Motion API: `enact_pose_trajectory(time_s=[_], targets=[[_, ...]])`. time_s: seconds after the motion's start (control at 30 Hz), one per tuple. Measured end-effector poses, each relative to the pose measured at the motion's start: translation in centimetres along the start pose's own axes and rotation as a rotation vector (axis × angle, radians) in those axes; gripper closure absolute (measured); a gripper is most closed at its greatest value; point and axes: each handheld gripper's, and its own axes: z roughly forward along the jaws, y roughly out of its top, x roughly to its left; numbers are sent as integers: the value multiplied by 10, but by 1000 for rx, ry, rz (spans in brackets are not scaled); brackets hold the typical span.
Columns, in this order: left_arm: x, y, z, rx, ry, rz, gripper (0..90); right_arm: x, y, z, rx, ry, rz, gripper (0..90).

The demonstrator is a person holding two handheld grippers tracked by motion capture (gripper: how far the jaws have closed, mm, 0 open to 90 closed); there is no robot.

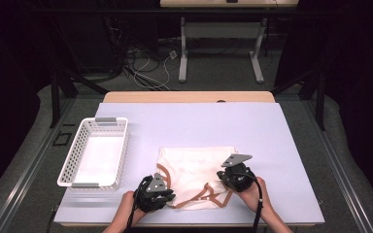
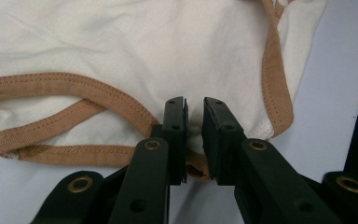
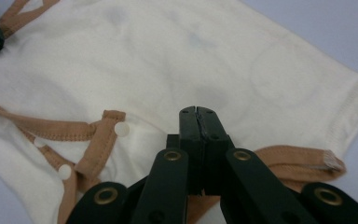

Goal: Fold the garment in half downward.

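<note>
High view shows your cream garment (image 1: 194,172) lying on the table's near edge; your left gripper (image 2: 195,122) pinches its brown-trimmed hem, your right gripper (image 3: 199,126) is clamped on the opposite trimmed edge.

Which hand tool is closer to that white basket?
Left. The left tool sits at the garment's near left corner, just right of the white basket. The right tool is farther off, across the garment on its right side.
</note>
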Motion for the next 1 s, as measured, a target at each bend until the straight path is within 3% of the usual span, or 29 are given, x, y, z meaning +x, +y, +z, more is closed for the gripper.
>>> enact_pose_trajectory(time_s=[0.13,0.27,0.43,0.7,0.83,1.0], targets=[[0,0,0,-3,0,-7,817,4,7,14,20,-2,-26,900],[1,-1,0,-8,-3,-7,823,6,7,27,62,28,-33,900],[1,-1,0,-6,0,-4,823,12,6,22,93,99,-51,900],[1,-1,0,-3,-3,3,821,20,2,11,137,157,-80,892],[1,-1,0,-4,-4,4,820,19,-2,2,163,175,-81,886],[1,-1,0,-4,-5,5,819,13,-9,-6,206,164,-75,897]])
